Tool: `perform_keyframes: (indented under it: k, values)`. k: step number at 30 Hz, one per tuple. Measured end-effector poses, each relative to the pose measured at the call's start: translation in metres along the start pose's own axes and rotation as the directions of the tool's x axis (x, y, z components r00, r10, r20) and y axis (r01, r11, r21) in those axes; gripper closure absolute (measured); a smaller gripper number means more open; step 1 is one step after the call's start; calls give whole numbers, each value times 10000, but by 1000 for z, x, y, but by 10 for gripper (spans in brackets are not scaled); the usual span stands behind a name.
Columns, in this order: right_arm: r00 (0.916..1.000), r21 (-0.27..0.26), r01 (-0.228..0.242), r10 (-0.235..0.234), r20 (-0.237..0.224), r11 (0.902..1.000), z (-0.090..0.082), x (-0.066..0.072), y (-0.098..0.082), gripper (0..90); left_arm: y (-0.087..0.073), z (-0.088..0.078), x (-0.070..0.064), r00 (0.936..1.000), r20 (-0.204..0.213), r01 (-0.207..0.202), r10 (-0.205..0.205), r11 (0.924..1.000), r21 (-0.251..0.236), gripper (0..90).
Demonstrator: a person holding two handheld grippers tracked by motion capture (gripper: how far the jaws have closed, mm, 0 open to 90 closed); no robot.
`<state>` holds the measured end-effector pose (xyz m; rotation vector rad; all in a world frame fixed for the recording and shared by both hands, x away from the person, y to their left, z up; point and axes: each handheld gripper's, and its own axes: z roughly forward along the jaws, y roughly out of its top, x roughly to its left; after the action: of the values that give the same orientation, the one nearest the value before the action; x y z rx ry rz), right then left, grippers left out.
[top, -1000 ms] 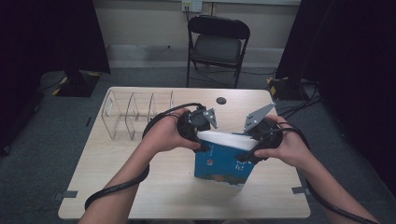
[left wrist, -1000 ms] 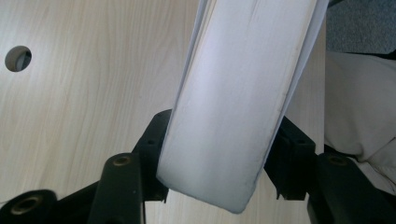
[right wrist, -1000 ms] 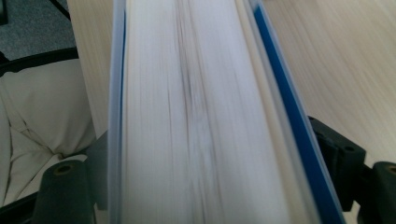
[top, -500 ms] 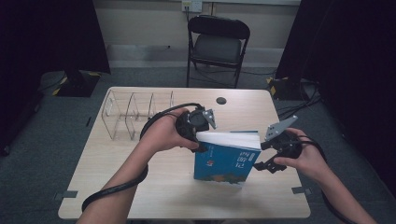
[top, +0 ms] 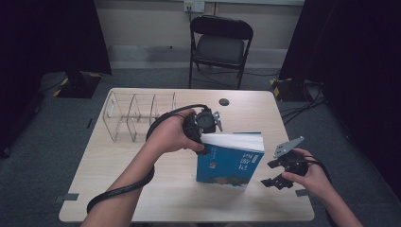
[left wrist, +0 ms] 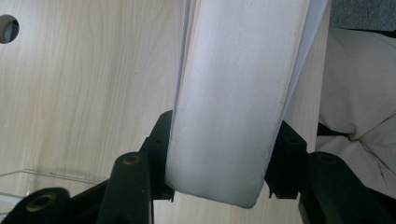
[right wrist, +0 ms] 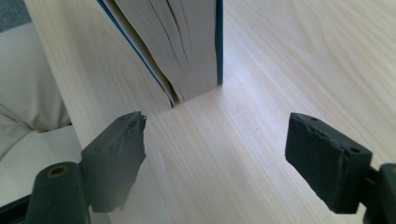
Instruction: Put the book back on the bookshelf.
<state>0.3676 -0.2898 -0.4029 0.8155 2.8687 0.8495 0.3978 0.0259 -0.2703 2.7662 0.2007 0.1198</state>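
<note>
Standing a blue book (top: 230, 161) upright on the counter (top: 142, 179), by the look of it. Left claw (top: 204, 128) clamped on the book's top corner, just beside its jaws' roots. Right claw (top: 280, 172) wide open, empty, off the book's page edge; a second ago pressed against that end. Next: probably carrying toward the clear rack (top: 137, 113) beyond the left claw, keeping upright.
</note>
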Motion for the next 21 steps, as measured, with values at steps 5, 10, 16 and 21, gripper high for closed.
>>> perform_keyframes:
  k: [5,10,16,21]
  values:
    - [9999,-70,-153,153,-30,9999,9,-3,-10,192,0,-2,-3,9986,383,361,-362,9993,30,570]
    - [9988,-209,-465,469,148,9987,17,-6,-21,193,-5,-4,-8,9966,544,632,-621,9978,-185,607]
    - [9979,-334,-536,547,356,9980,30,-6,-32,193,-7,-5,-12,9955,415,860,-849,9959,-270,612]
    - [9961,-677,-716,749,474,9951,38,-6,-36,195,-8,-5,-13,9941,355,1033,-1023,9943,-274,612]
